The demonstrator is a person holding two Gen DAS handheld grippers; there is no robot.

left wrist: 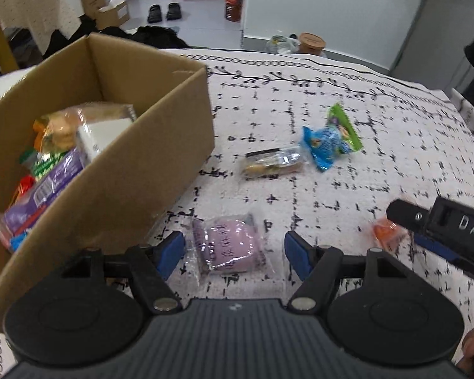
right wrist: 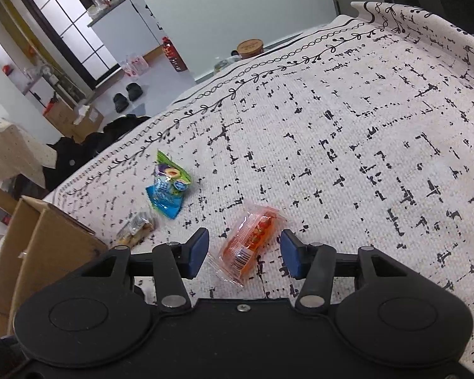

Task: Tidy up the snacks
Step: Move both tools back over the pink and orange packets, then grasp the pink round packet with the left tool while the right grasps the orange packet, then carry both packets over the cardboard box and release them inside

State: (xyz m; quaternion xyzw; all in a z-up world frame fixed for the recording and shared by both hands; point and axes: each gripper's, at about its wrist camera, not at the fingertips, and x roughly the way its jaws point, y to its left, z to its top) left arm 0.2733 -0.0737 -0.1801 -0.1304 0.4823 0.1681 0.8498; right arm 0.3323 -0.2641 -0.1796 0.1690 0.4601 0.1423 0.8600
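Note:
My left gripper (left wrist: pixel 234 254) is open, its blue pads either side of a pink wrapped snack (left wrist: pixel 229 244) lying on the patterned cloth (left wrist: pixel 363 164). A cardboard box (left wrist: pixel 136 164) holding several snack packets stands just to its left. My right gripper (right wrist: pixel 245 252) is open around an orange snack packet (right wrist: pixel 252 240), which also shows in the left wrist view (left wrist: pixel 387 232). Farther out lie a blue packet (left wrist: pixel 324 145) overlapping a green packet (left wrist: pixel 346 124), and a clear-wrapped biscuit packet (left wrist: pixel 273 162). In the right wrist view the blue packet (right wrist: pixel 167 194), green packet (right wrist: pixel 170 170) and biscuit packet (right wrist: pixel 136 229) lie to the left.
The cloth's far edge (left wrist: pixel 300 60) drops to a floor with black shoes (left wrist: pixel 164 11), a dark bottle (left wrist: pixel 233 1), small cardboard boxes (left wrist: pixel 110 11) and a brown lidded jar (left wrist: pixel 311 42). The right gripper's body (left wrist: pixel 452 230) sits at the left view's right edge.

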